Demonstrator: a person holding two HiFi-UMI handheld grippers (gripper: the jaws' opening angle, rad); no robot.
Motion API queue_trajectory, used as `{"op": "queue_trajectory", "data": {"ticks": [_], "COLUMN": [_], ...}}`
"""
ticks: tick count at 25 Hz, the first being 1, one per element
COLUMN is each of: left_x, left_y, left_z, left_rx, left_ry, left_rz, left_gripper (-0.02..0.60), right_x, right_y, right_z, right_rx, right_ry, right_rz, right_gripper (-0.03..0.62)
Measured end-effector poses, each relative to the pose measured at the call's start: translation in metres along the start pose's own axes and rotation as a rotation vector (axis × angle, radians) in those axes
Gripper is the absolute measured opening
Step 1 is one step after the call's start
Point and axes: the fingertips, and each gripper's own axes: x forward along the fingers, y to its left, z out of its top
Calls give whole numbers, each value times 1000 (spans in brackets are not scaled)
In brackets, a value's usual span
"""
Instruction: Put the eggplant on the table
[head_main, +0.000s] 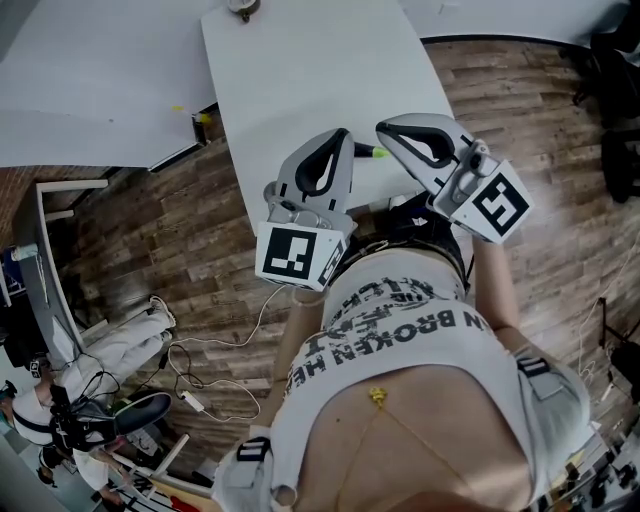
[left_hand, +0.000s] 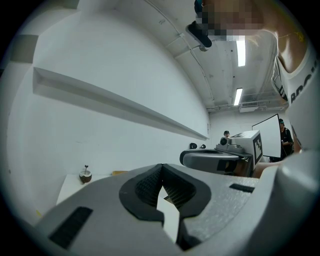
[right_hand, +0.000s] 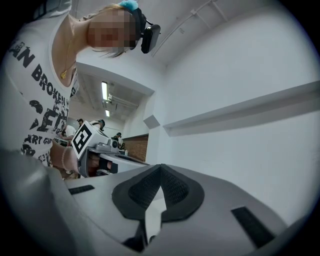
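I see no eggplant that I can make out in any view. A small green and yellow bit (head_main: 378, 153) shows on the white table (head_main: 300, 70) between the two grippers; what it is I cannot tell. My left gripper (head_main: 343, 135) hangs over the table's near end, jaws shut with nothing between them (left_hand: 161, 169). Just to its right, my right gripper (head_main: 385, 128) is also shut and empty (right_hand: 160, 167). Each gripper shows in the other's view: the right gripper (left_hand: 215, 159) and the left gripper (right_hand: 97, 155).
A small brown round thing with a stem (head_main: 241, 8) (left_hand: 85, 175) stands at the table's far end. A second white table (head_main: 90, 90) lies to the left, with a yellow item (head_main: 203, 118) at the gap. Cables (head_main: 200, 390) trail over the wooden floor.
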Motion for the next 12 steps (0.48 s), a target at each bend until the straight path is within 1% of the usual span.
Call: {"op": "queue_trajectory", "data": {"ticks": [12], "left_x": [2], "left_y": [-4], "left_z": [2], "left_rx": [-2], "left_ry": [-1], "left_rz": [-18], "left_gripper": [5], "right_x": [-6], "right_y": [-4], "right_z": [3], "right_rx": [2], "right_ry": [9], "right_rz": [-22], "right_gripper": [8]}}
